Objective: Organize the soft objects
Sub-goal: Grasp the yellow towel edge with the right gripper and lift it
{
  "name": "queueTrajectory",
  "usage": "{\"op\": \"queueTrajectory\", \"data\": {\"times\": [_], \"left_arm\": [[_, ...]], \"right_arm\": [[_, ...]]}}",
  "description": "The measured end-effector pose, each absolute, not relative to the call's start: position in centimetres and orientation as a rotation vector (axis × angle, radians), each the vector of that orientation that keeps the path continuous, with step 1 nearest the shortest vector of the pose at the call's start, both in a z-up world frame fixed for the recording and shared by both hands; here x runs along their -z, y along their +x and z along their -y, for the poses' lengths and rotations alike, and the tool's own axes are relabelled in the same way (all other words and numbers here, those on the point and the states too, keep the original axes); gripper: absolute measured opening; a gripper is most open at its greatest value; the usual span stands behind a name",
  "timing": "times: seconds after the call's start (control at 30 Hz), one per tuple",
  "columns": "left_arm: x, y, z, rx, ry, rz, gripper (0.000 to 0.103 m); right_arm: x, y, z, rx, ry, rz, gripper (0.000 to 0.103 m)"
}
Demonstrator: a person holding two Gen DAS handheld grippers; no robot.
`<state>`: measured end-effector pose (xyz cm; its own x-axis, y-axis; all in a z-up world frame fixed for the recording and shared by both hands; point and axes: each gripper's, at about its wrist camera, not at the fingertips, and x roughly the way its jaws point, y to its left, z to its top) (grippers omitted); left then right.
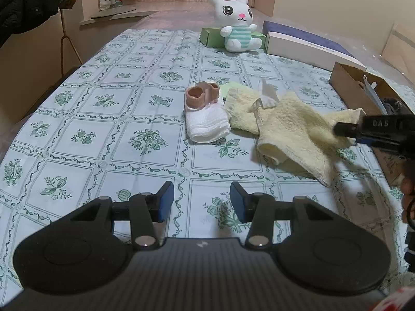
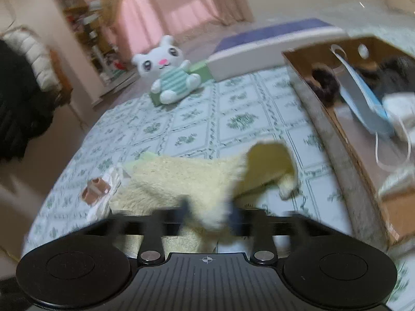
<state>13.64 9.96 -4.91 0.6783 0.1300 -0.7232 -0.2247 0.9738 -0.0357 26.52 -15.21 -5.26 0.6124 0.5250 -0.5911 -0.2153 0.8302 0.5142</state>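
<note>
A pale yellow towel [image 1: 290,124] lies crumpled on the patterned tablecloth [image 1: 103,119]. My right gripper [image 1: 345,129] is shut on the towel's right edge and lifts that edge; in the blurred right wrist view the towel [image 2: 181,178] bunches between its fingers [image 2: 210,215]. A rolled white cloth with a pink-brown band [image 1: 205,114] lies left of the towel, also in the right wrist view [image 2: 96,189]. My left gripper [image 1: 202,202] is open and empty, low over the cloth in front of these. A white plush rabbit [image 1: 238,23] sits at the far end.
A brown cardboard box [image 2: 345,134] holding a face mask [image 2: 363,98] and dark soft items stands at the right. A green box [image 1: 210,36], a white long box [image 1: 306,49] and a blue pad [image 1: 306,36] lie by the rabbit.
</note>
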Motion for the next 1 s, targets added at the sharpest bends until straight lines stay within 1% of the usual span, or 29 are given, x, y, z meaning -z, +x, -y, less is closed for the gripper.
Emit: {"op": "queueTrajectory", "data": {"times": [0.03, 0.07, 0.2, 0.37, 0.5, 0.63, 0.87, 1.0], "left_arm": [[5.0, 13.7, -10.0, -0.198, -0.126, -0.803, 0.045], [5.0, 13.7, -9.9, -0.197, -0.127, -0.804, 0.045], [5.0, 13.5, -9.8, -0.192, -0.132, -0.805, 0.045], [4.5, 13.1, -9.6, -0.186, -0.134, -0.794, 0.045], [4.1, 12.7, -9.2, -0.174, -0.134, -0.784, 0.045], [3.8, 12.3, -9.0, -0.176, -0.130, -0.778, 0.045], [3.4, 11.8, -9.9, -0.205, -0.139, -0.771, 0.045], [3.6, 11.9, -10.2, -0.212, -0.144, -0.774, 0.045]], "right_arm": [[5.1, 26.5, 15.1, -0.453, 0.397, -0.794, 0.008], [4.8, 26.4, 15.1, -0.462, 0.364, -0.784, 0.005], [3.1, 24.9, 15.9, -0.475, 0.303, -0.699, 0.004], [-0.6, 22.1, 17.7, -0.492, 0.220, -0.541, 0.004], [-2.9, 20.1, 19.0, -0.566, 0.214, -0.484, 0.004], [-3.0, 18.9, 17.9, -0.701, 0.165, -0.564, 0.004], [-0.2, 16.3, 14.9, -0.910, 0.050, -0.766, 0.004], [1.1, 15.5, 13.6, -1.000, -0.014, -0.816, 0.004]]}}
